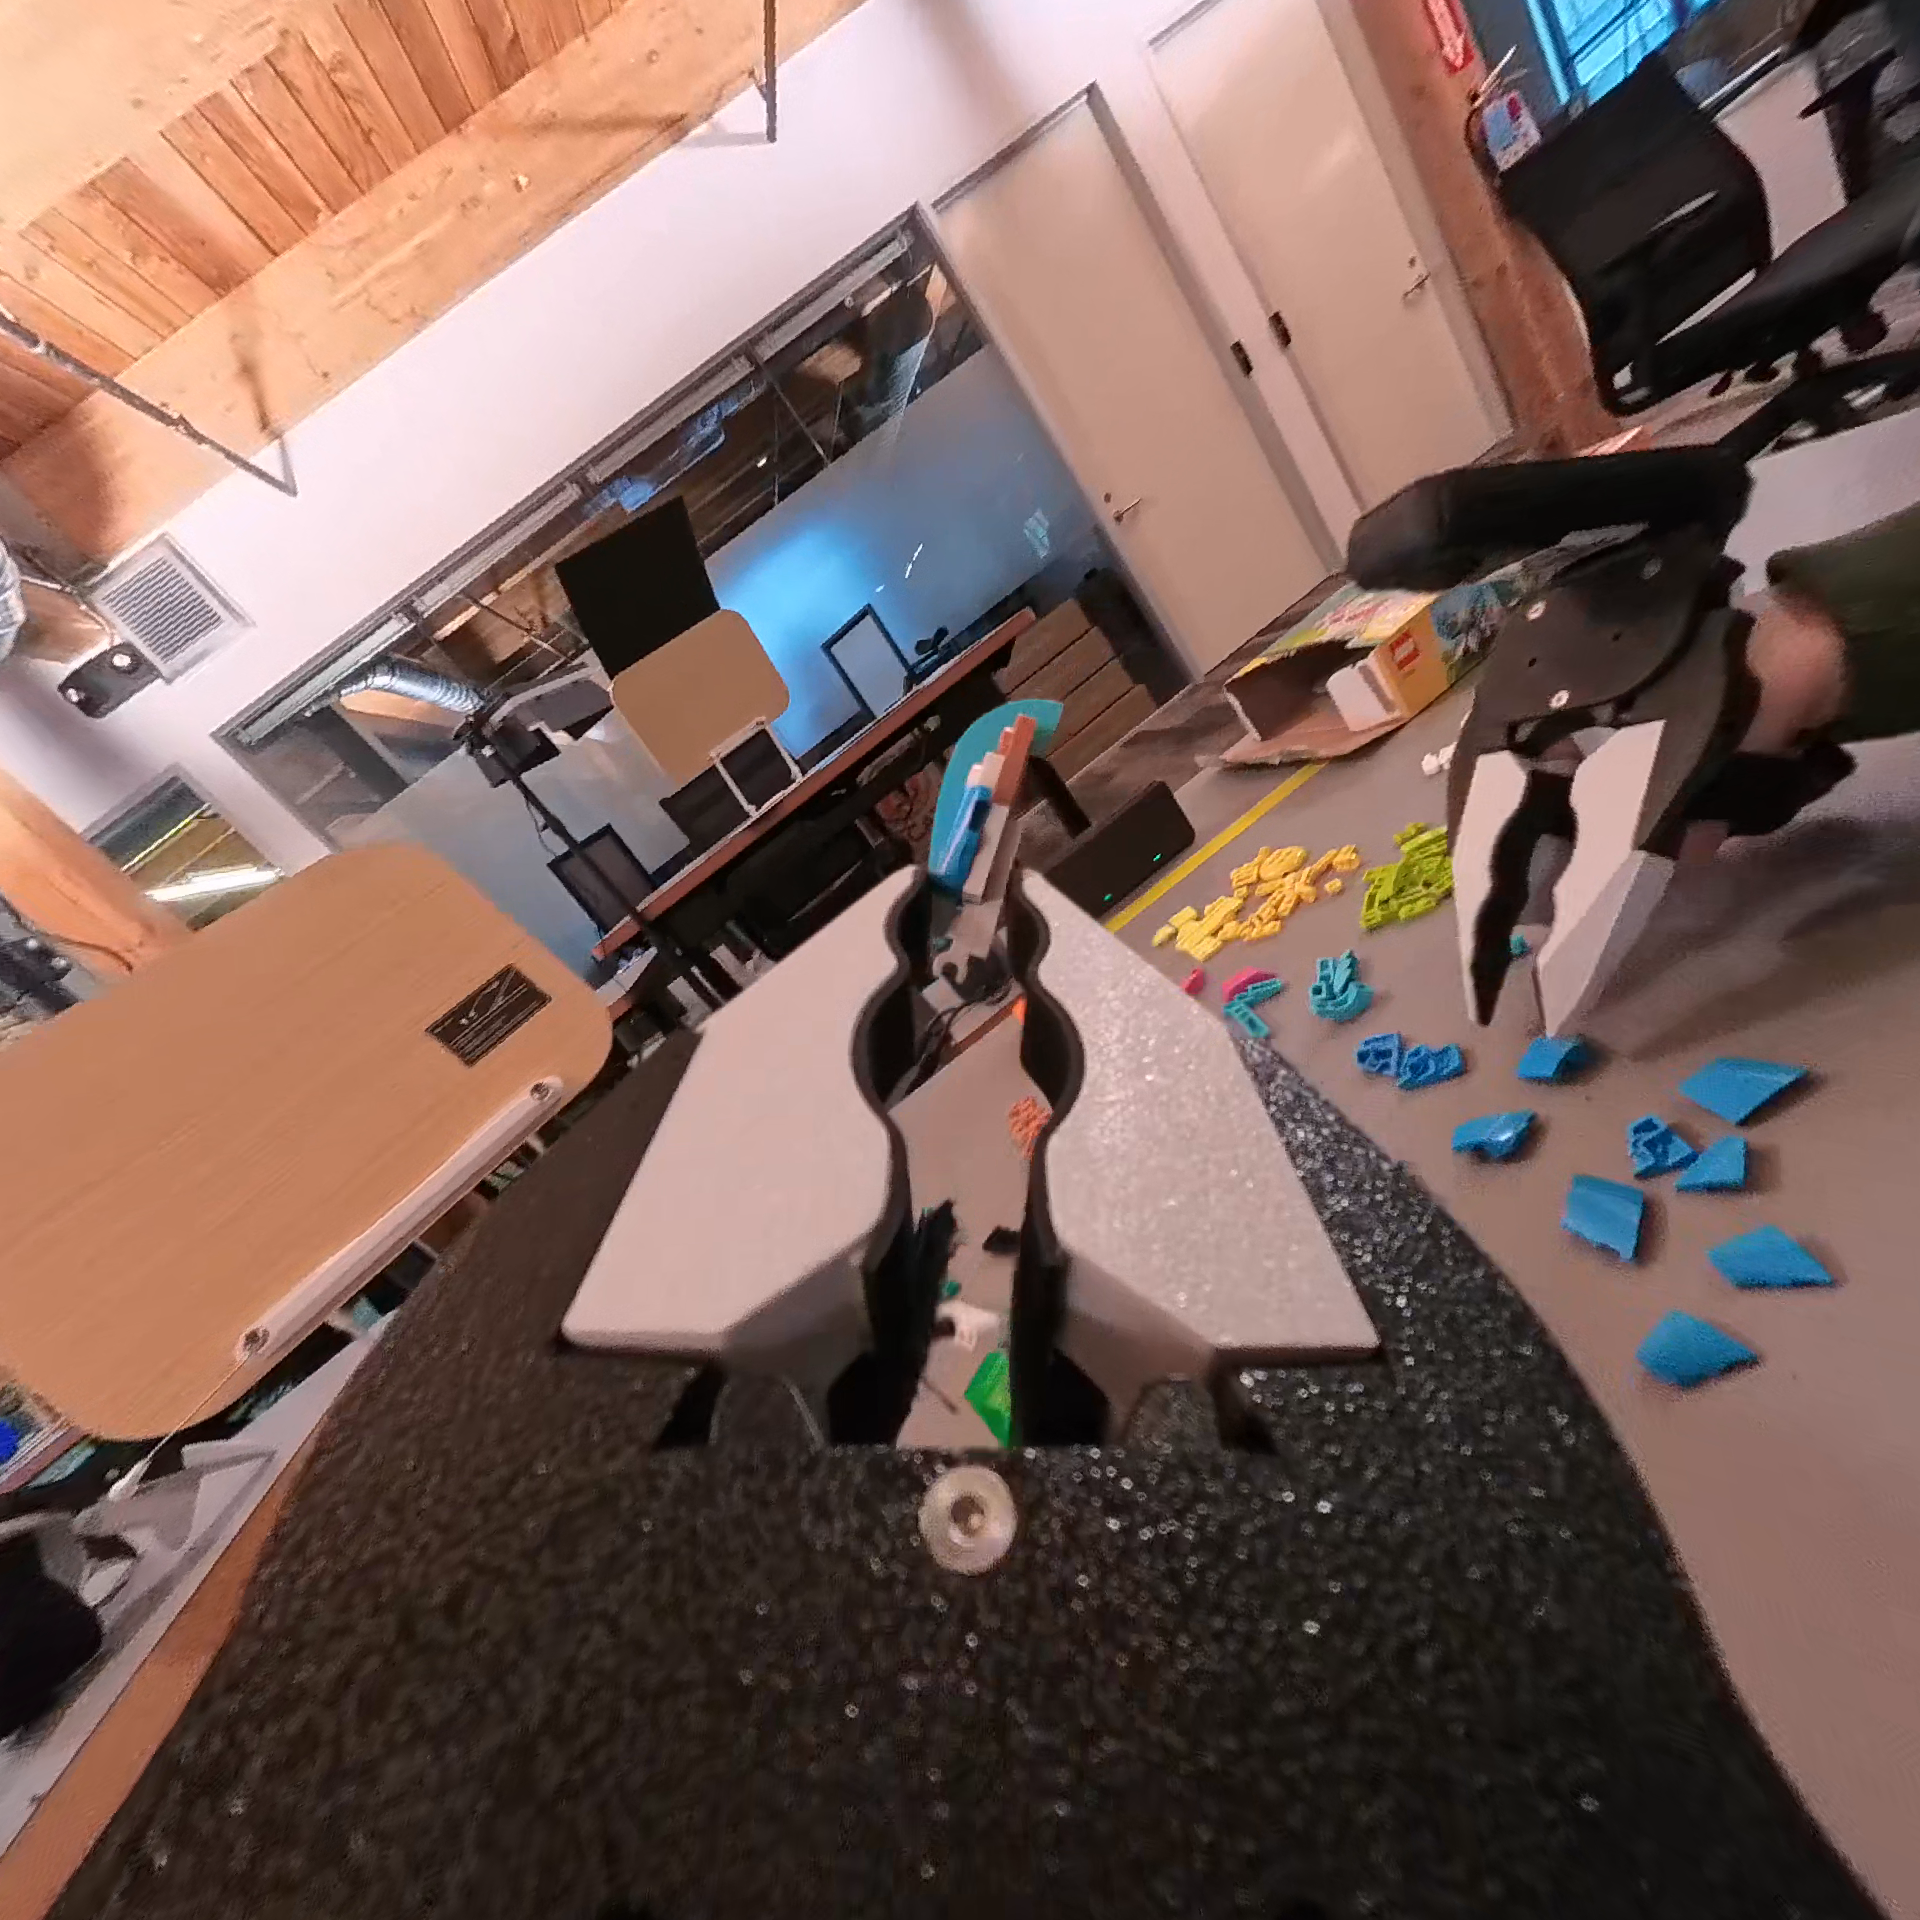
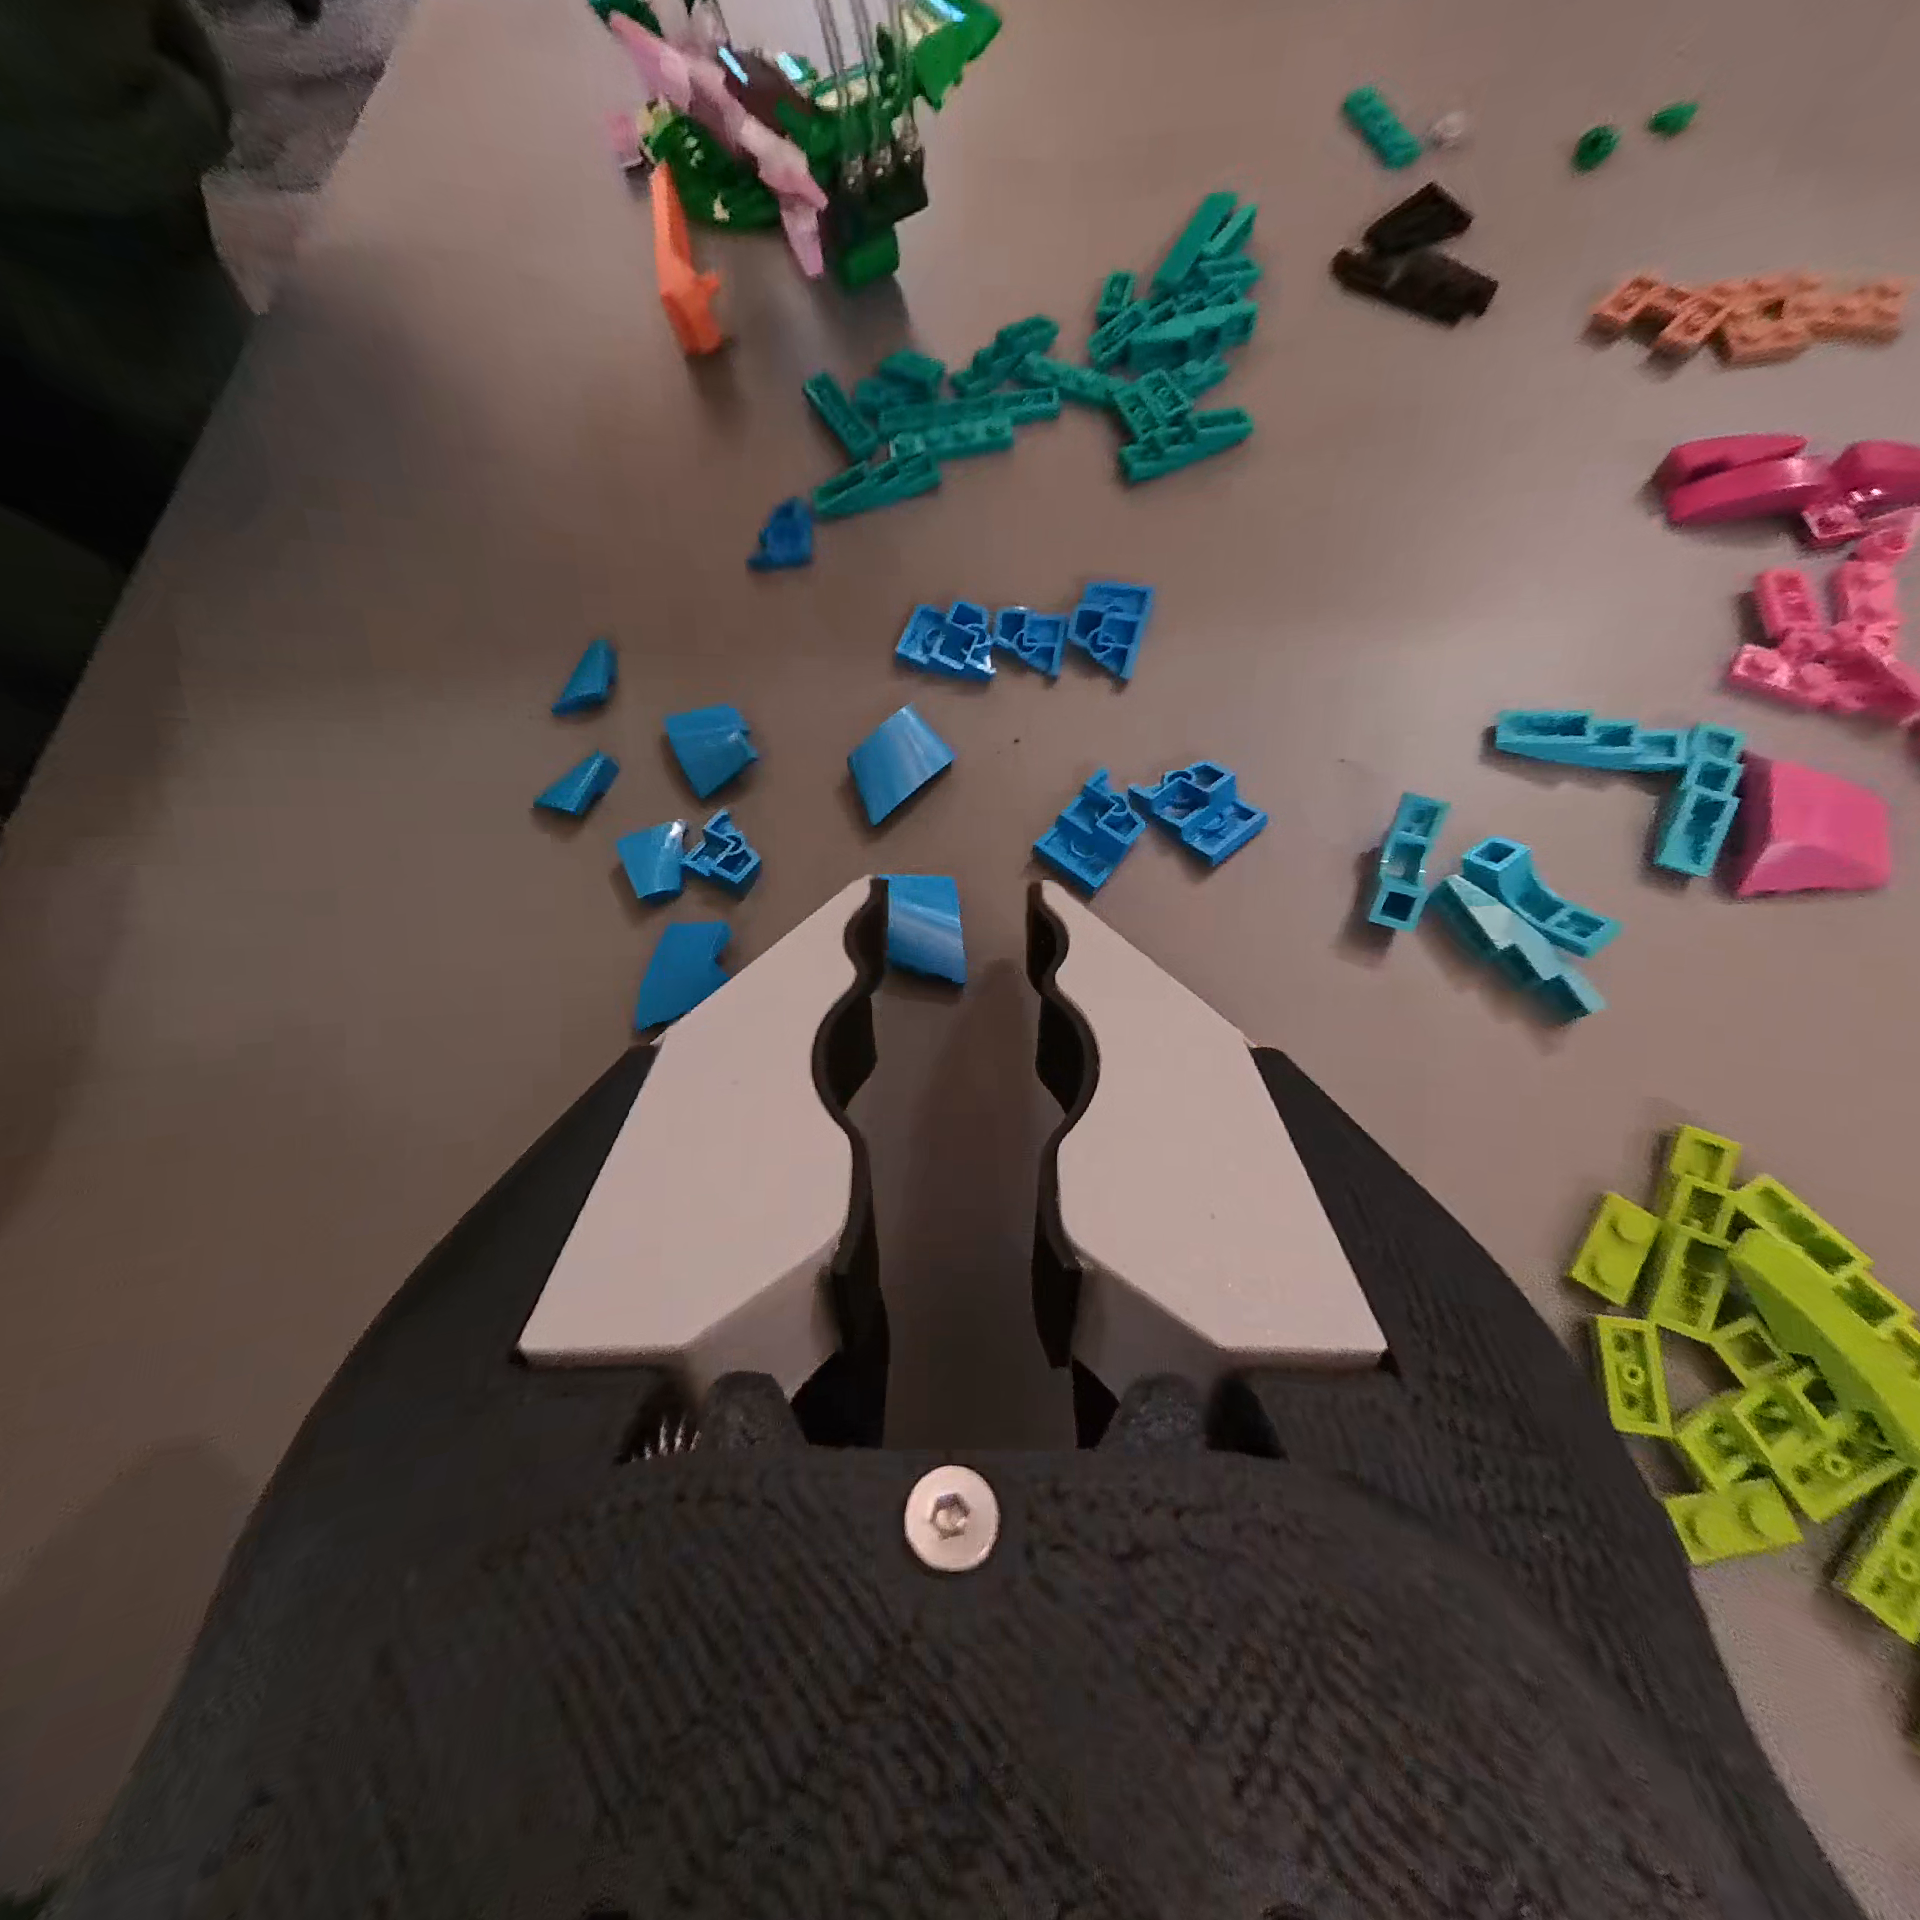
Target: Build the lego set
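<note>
My left gripper (image 1: 971, 894) is shut on a small lego assembly (image 1: 987, 821) of blue, white, brown and grey pieces, held up off the table and tilted. My right gripper (image 2: 948, 914) is open, low over the grey table (image 2: 416, 520). A blue wedge piece (image 2: 923, 928) lies between its fingertips, against the left finger. The right gripper also shows in the left wrist view (image 1: 1517, 997), open, tips down by a blue piece (image 1: 1553, 1058). More blue wedge pieces (image 2: 899, 762) lie scattered ahead of it.
Piles sorted by colour lie on the table: teal (image 2: 1091, 384), black (image 2: 1413, 265), tan (image 2: 1756, 312), pink (image 2: 1829, 582), light teal (image 2: 1610, 821), lime (image 2: 1766, 1340), yellow (image 1: 1262, 894). A green and pink partial build (image 2: 790, 135) stands at the far edge. A lego box (image 1: 1382, 655) lies beyond. The left gripper's tips are roughly 25 cm from the right gripper's.
</note>
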A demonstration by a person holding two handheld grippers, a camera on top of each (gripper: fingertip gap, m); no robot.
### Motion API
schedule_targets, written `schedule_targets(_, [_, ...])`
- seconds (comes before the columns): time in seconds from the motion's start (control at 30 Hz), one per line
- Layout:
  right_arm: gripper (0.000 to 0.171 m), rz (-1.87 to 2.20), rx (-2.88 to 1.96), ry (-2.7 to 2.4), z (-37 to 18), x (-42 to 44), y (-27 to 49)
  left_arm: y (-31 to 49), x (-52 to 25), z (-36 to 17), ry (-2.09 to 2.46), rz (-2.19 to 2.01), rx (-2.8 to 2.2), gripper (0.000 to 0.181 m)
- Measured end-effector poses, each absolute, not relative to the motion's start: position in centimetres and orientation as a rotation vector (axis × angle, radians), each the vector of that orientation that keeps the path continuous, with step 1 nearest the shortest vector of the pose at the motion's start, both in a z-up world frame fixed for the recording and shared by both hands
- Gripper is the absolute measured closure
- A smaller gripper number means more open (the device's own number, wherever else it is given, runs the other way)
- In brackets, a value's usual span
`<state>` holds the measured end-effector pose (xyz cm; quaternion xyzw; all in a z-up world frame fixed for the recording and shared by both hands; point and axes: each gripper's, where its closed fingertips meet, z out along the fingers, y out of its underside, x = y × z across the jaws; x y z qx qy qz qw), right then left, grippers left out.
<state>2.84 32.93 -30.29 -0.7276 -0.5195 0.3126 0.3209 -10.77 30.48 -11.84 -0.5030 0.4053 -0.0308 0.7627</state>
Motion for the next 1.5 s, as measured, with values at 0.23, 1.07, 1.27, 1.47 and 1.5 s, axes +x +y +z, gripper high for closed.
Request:
schedule_targets(0.23, [0.145,0.873,-1.915,-1.396,-29.9,1.3,31.9,31.0,-12.4,-12.6,0.869,-0.043,-1.124,0.169])
schedule_targets(1.07, [0.146,0.541,-2.235,-0.946,-30.9,0.1,33.2,32.2,-14.1,-15.1,0.971,0.185,-1.112,0.169])
schedule_targets(1.27, [0.16,0.544,-2.214,-0.997,-31.2,-0.3,33.1,32.1,-13.7,-15.3,0.986,0.184,-1.108,0.169])
schedule_targets(1.47, [0.167,0.474,-2.094,-1.157,-30.6,-0.4,33.0,32.1,-13.4,-15.5,0.999,0.185,-1.108,0.169])
schedule_targets(1.5, [0.164,0.467,-2.082,-1.188,-30.6,-0.4,32.9,32.0,-13.3,-15.5,1.002,0.185,-1.108,0.169])
